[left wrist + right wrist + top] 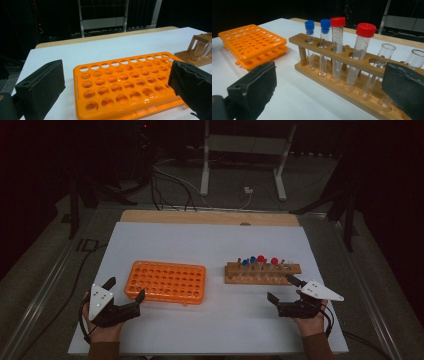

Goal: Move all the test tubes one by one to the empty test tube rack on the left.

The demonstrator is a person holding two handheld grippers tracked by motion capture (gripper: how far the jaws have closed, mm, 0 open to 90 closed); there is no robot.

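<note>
Plainly, both the left hand-held gripper (125, 289) and right hand-held gripper (281, 289) gape empty near the desk's (210, 245) front edge. Capped test tubes (337, 47) in the wooden rack (342, 97), right of centre: light, brittle, slick; pinch below the cap.

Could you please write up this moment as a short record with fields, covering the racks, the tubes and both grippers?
surface: white table sheet
orange rack: flat on the sheet, holes empty, in front of the left gripper
wooden rack: upright, in front of the right gripper
capped tubes: two blue-capped, two red-capped, all standing in the wooden rack
uncapped tubes: at least two, in the same rack
left gripper: open, holding nothing
right gripper: open, holding nothing, short of the wooden rack
</note>
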